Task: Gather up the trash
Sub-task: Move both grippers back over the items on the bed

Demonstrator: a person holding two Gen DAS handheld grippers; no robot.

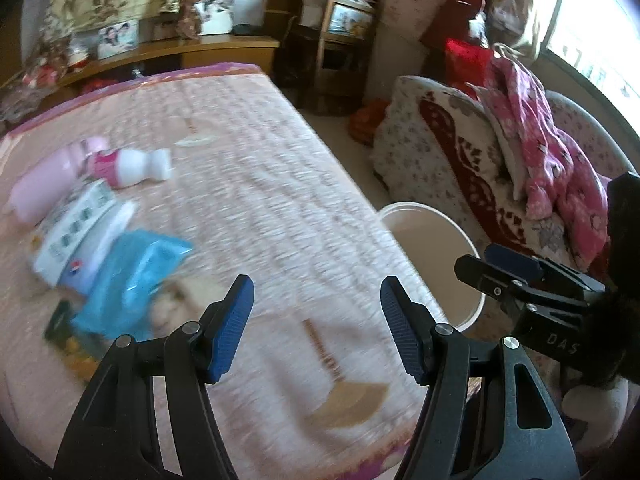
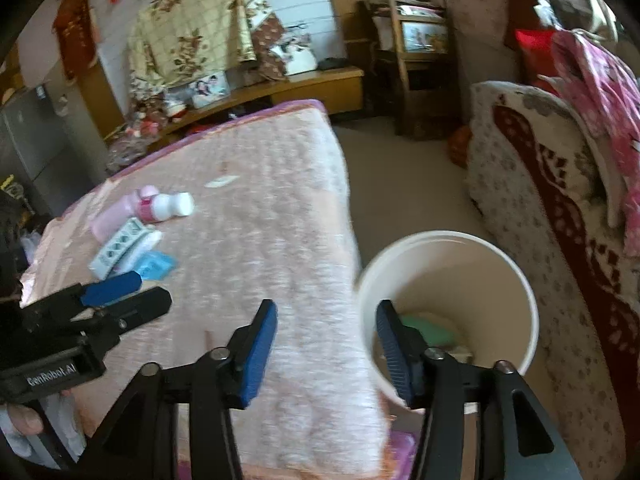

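Observation:
On the pink blanket of the bed (image 1: 272, 200) lies a heap of trash: a pink bottle (image 1: 44, 188), a small white and pink bottle (image 1: 136, 166), a printed white box (image 1: 76, 224) and a blue wrapper (image 1: 132, 280). A tan paper scrap (image 1: 348, 400) and a thin stick (image 1: 320, 348) lie closer. My left gripper (image 1: 316, 300) hovers open above the blanket with nothing between its fingers. My right gripper (image 2: 326, 316) is open and empty over the bed's edge, beside the white bin (image 2: 440, 236). The bin holds something green (image 2: 428, 328).
The bin stands on the floor between the bed and a floral sofa (image 2: 540, 200) draped with pink clothing (image 1: 552, 152). A small white wrapper (image 1: 196, 142) lies farther up the bed. A wooden shelf (image 1: 180, 50) and a chair (image 1: 336, 32) stand behind.

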